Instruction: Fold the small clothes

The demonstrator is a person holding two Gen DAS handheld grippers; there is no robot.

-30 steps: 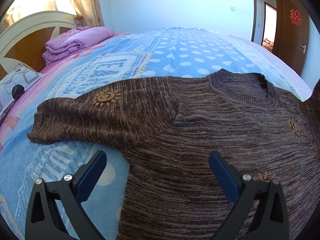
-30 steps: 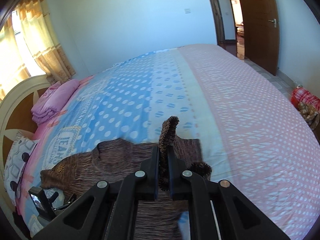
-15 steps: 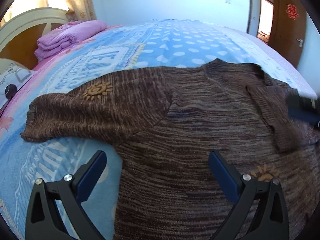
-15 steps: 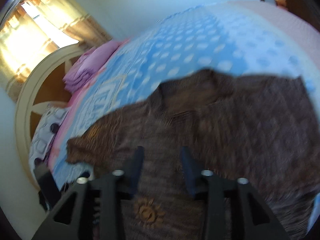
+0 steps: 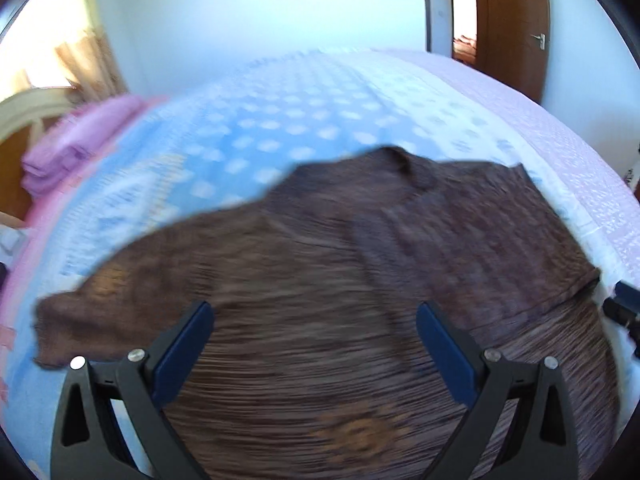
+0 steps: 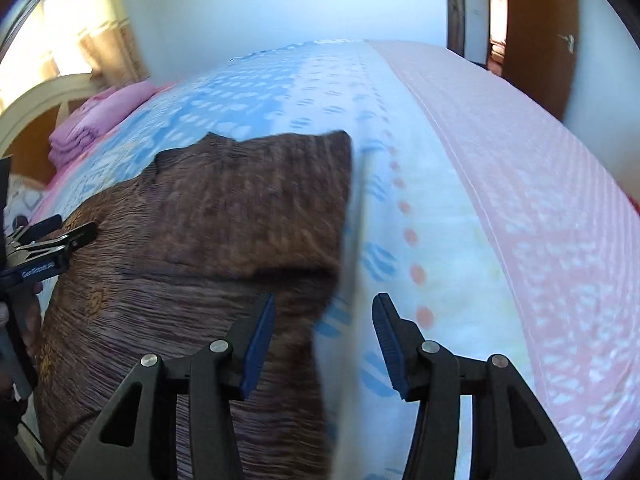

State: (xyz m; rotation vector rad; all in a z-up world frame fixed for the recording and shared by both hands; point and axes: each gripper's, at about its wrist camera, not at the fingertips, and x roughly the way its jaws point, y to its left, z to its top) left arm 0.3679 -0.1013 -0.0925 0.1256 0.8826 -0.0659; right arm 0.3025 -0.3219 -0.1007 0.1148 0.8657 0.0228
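Sweater: brown knit sweater (image 5: 320, 280) lies flat on the bed (image 6: 460, 160), neck toward the far side. Right sleeve (image 6: 256, 208) already lies folded across the chest; left sleeve (image 5: 120, 304) is spread out sideways on the blue cover.

Left gripper (image 5: 312, 344): fingers wide apart, nothing between them; hovers above the lower body of the sweater. Left-view frame is motion-blurred, so height above the cloth can't be told.

Right gripper (image 6: 324, 344): fingers apart, holding nothing; sits at the sweater's right edge, one finger over knit, the other over bare bedsheet.

Feel (judgement): soft, limp, medium-weight knit; no stiffness, will sag and drape when lifted. Ribbed texture prob. grips the pads well, not slippery. Stretches if tugged hard; not fragile otherwise.

Where to hold (judgement): cuff end of the left sleeve for the next fold-in, pinching a single layer at the edge. For the body fold, hem corners, one per gripper, so the cloth lifts evenly.

Risk (judgement): a deep pinch may catch the sheet too; dragging could undo the folded sleeve.

Other: pink folded bedding (image 6: 100, 116) by the headboard, well apart from the sweater.
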